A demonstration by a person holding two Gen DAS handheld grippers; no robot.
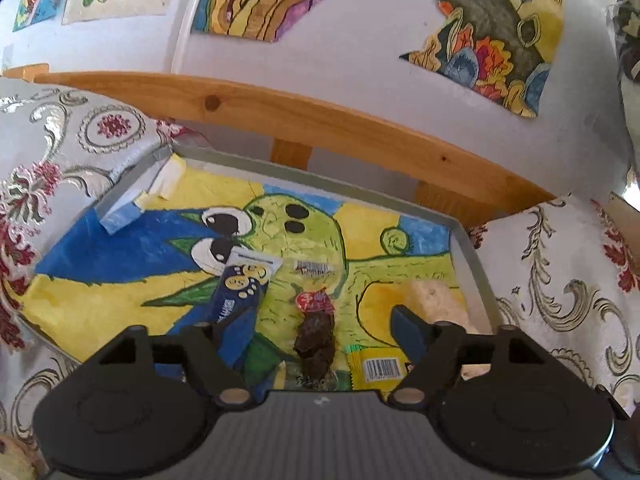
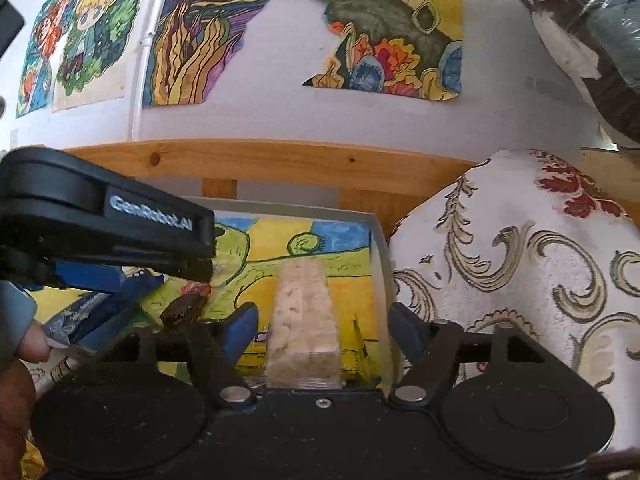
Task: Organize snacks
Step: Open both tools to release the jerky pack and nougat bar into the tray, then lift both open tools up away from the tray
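I am holding both grippers over the tray [image 1: 472, 248], which is lined with a painted sheet and is carrying the snacks.

Right gripper [image 2: 322, 326]: the jaws are standing wide apart and are gripping nothing. The pale rice cake bar [image 2: 304, 312] is lying directly between the two blue fingers [image 2: 244, 328], clear of both pads as far as I can judge. Its long axis is running straight away from the camera, parallel to the fingers, so a closing stroke would be meeting its two long sides. Its near end is sitting close to the gripper body, over a yellow packet [image 2: 360, 354] just beside the tray's right wall.

Left gripper [image 1: 316, 332]: the jaws are also spread wide and are empty. The dark brown snack with a red wrapper top [image 1: 314, 330] is lying between the fingers, long axis pointing away from the camera. The blue packet [image 1: 240, 300] is leaning under the left finger; I cannot tell whether they are touching. A yellow barcode packet [image 1: 378, 368] is lying near the right finger [image 1: 408, 332].

Judgement: the right gripper is the nearer one to the rice cake bar and is already aligned on it. The left gripper is crossing the right wrist view just beside it, so clearance between the two is tight.
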